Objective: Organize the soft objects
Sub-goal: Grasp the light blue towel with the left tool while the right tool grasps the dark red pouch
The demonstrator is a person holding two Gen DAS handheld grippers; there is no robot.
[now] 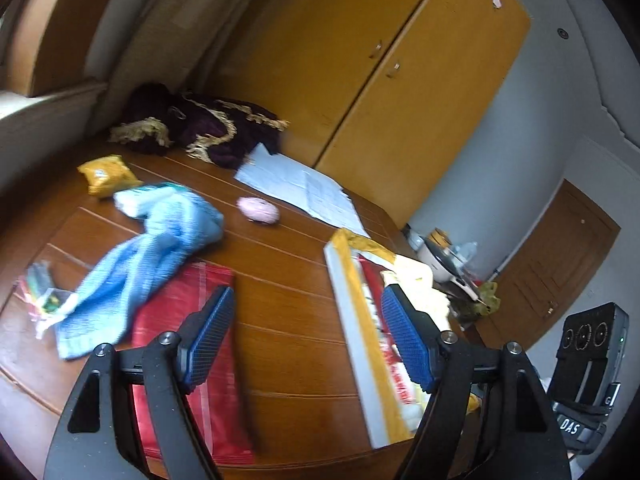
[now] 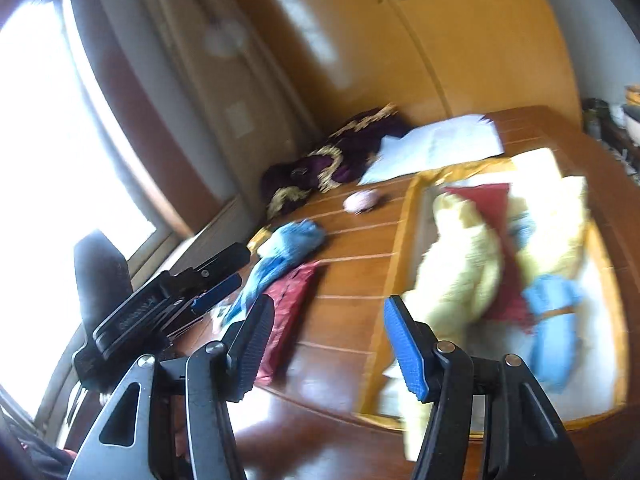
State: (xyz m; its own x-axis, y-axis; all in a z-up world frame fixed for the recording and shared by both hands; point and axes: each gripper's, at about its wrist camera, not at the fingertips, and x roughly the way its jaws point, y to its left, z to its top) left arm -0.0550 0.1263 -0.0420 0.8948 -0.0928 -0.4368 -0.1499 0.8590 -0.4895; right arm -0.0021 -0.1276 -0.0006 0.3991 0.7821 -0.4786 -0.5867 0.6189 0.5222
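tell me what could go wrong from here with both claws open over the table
1. The blue knitted cloth lies over the red cloth, so a grab by the left claw could drag both.
2. The cloth also overlaps the small packet of pens, which might get swept along.
3. The box already holds a bulky yellow plush; the right claw adding more could spill pieces over its rim.

Bench (image 1: 288, 288): brown wood, grooved planks | Wardrobe (image 1: 400, 80): yellow-orange, double doors, two small handles, behind bench | Window (image 2: 44, 140): overexposed daylight, beige curtain (image 2: 224, 92) beside | Walls (image 1: 520, 152): pale grey | Door (image 1: 560, 272): brown wood, far right
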